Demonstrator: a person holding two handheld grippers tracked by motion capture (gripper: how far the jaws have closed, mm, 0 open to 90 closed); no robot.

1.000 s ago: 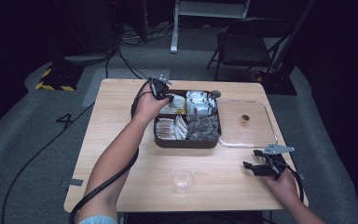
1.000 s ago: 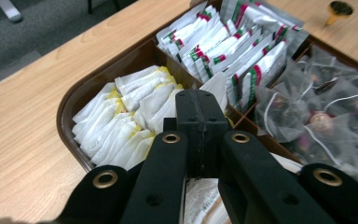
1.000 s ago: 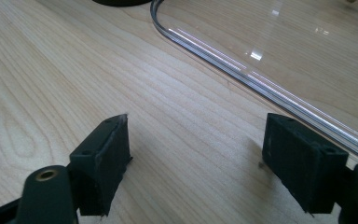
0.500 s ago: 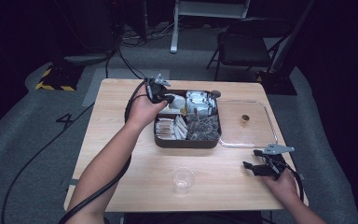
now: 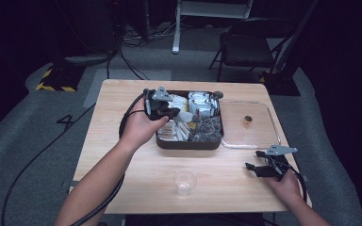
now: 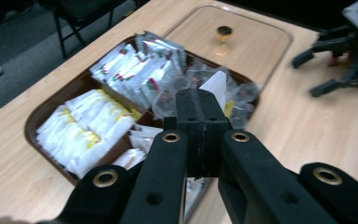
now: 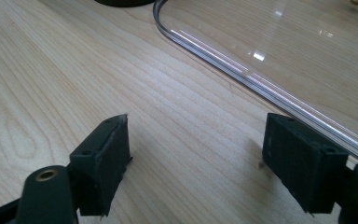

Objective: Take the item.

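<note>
A small white paper sachet (image 6: 216,85) with a yellow edge stands pinched upright between the closed jaws of the left claw (image 6: 201,116), lifted above the dark brown compartment tray (image 6: 42,122) of packets.

Left gripper (image 5: 176,114) above the left part of the dark compartment tray (image 5: 188,144), jaws pinched on a white packet (image 5: 185,116) lifted clear of the sachets; right gripper (image 5: 257,161) low over the table's (image 5: 122,146) right edge, jaws apart; clear lid (image 5: 259,132) flat just right of tray; plastic cup (image 5: 185,181) upright near front edge.
</note>
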